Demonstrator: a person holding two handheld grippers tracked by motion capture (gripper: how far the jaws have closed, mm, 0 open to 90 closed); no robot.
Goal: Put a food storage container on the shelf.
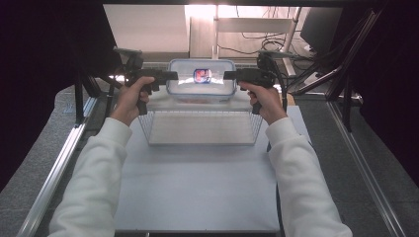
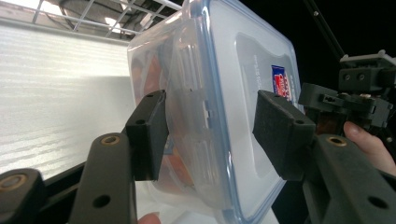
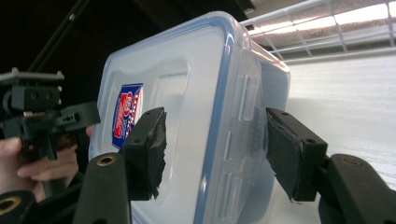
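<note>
Behind the wire basket (image 1: 200, 127) on the grey table (image 1: 197, 192), we pinch the lidded container (image 1: 201, 78) at both ends with left gripper (image 1: 174, 75) and right gripper (image 1: 228, 75), seemingly to lower it in.

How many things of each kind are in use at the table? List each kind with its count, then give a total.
Clear lidded container: 1
Wire basket: 1
Tongs: 2, the left tongs and the right tongs, one at each end of the container
Total: 4
</note>
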